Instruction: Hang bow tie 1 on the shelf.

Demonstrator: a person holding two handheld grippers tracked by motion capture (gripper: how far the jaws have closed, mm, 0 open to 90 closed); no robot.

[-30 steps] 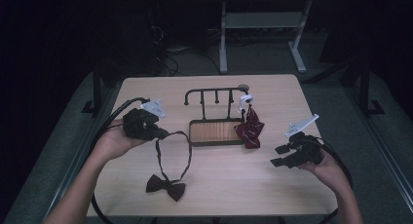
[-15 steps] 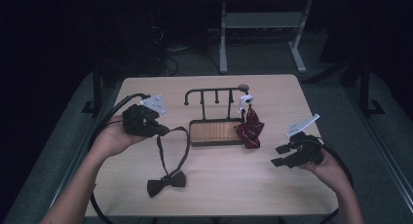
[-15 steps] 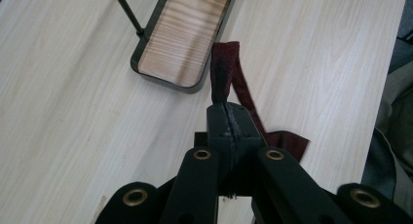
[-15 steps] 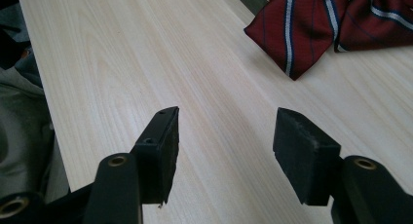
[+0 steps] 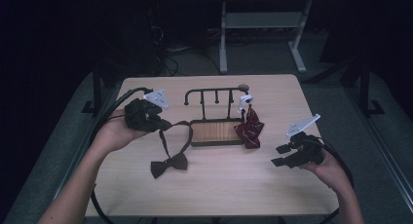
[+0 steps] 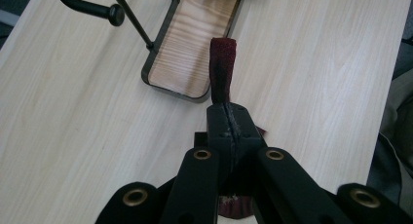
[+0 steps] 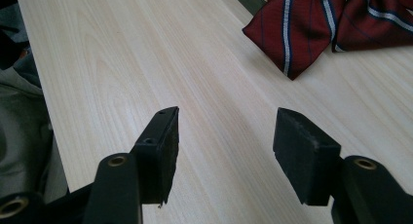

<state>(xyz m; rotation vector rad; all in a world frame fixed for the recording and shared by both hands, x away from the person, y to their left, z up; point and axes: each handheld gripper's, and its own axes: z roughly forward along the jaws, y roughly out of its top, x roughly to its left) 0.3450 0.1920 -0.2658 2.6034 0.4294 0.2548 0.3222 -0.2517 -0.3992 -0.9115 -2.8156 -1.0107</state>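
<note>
My left gripper (image 5: 163,125) is shut on the strap of a dark maroon bow tie (image 5: 169,164), whose bow hangs low over the table in front of the stand. In the left gripper view the strap (image 6: 222,68) sticks up out of the shut jaws. A black rack on a wooden base (image 5: 216,132) stands mid-table. A red striped bow tie (image 5: 250,128) hangs from the rack's right end and shows in the right gripper view (image 7: 302,24). My right gripper (image 5: 282,155) stands open over bare table at the right, with nothing between its fingers (image 7: 163,139).
The light wooden table (image 5: 229,190) has free room in front and on both sides of the rack. Black cables trail off the table's left and right edges. A white desk frame (image 5: 263,24) stands on the floor beyond the far edge.
My left gripper has lifted and drawn the maroon bow tie up and toward the rack; the bow slid away from the front edge. The right gripper has barely moved.
</note>
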